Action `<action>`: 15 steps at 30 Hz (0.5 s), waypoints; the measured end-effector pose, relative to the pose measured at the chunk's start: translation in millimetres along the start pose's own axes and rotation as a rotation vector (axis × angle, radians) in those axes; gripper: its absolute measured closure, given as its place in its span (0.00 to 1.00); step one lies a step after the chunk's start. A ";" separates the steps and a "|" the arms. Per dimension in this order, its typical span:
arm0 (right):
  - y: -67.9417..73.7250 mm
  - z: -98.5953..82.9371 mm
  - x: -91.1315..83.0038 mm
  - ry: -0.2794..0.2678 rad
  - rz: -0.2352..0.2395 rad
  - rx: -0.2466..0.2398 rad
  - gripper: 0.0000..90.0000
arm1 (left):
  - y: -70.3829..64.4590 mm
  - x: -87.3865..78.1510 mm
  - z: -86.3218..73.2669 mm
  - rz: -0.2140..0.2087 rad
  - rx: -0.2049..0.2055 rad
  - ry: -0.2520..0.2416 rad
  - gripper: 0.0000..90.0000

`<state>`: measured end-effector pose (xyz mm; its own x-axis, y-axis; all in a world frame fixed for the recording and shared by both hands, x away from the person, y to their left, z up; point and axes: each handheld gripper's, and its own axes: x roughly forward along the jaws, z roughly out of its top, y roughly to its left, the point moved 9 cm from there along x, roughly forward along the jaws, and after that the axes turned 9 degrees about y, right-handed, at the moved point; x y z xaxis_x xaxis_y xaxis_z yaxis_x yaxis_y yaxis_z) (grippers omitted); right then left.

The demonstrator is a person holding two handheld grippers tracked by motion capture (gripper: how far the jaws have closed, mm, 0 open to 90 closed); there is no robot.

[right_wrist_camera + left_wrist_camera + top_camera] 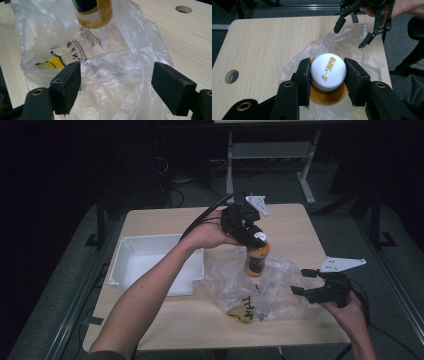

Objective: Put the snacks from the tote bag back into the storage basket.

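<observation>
My left gripper (257, 240) (327, 75) is shut on the white cap (327, 70) of an orange bottle (256, 259) (93, 12), which hangs upright above a clear plastic bag (260, 287) (342, 45) (107, 70). The bag lies crumpled on the wooden table (160, 320), with black lettering and a yellow patch (53, 62) on it. My right gripper (301, 282) (116, 85) stands open at the bag's right side, its jaws on either side of a fold of plastic without pinching it. In the left gripper view that same right gripper (353, 32) hovers over the bag's far edge.
A white rectangular tray (122, 265) sits on the left part of the table, under my left forearm. Round holes (231, 76) (183, 9) pierce the tabletop. A metal table frame (270, 150) and cables stand on the dark floor beyond.
</observation>
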<state>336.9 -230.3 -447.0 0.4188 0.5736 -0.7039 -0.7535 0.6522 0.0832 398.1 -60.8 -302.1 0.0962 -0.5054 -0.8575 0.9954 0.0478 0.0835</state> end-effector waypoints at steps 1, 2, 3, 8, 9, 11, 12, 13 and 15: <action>0.0 -0.2 -0.3 -0.001 0.000 0.000 0.26 | -0.1 -1.4 0.0 0.004 0.005 0.006 0.66; 0.1 -0.5 -0.7 -0.002 0.000 0.001 0.26 | -0.1 -2.7 0.6 0.007 0.004 0.003 0.66; 0.0 -0.8 -1.1 -0.001 -0.002 0.001 0.26 | 0.1 -4.6 0.8 0.008 0.005 0.003 0.66; 0.7 -1.3 -2.4 -0.004 -0.004 0.008 0.26 | -1.7 -12.0 0.5 0.011 0.008 0.008 0.66; 0.9 -1.2 -2.4 -0.005 -0.004 0.009 0.26 | -1.7 -14.1 0.0 0.013 0.006 0.008 0.66; 0.8 -0.9 -2.2 -0.006 -0.008 0.006 0.26 | -1.5 -18.9 -0.4 0.020 0.007 0.007 0.66; 0.9 -0.6 -1.9 -0.007 -0.010 0.004 0.26 | -0.9 -21.5 -0.8 0.024 0.007 0.004 0.66; 1.2 -0.3 -1.6 -0.007 -0.009 0.004 0.26 | -0.9 -24.2 -1.3 0.026 0.006 0.001 0.66; 1.9 -0.2 -0.6 -0.002 -0.006 0.003 0.26 | -0.7 -29.7 -3.3 0.026 0.007 0.003 0.66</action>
<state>335.1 -229.5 -446.6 0.4245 0.5702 -0.7033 -0.7494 0.6572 0.0806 394.5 -43.0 -278.4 0.1223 -0.5017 -0.8564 0.9925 0.0553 0.1093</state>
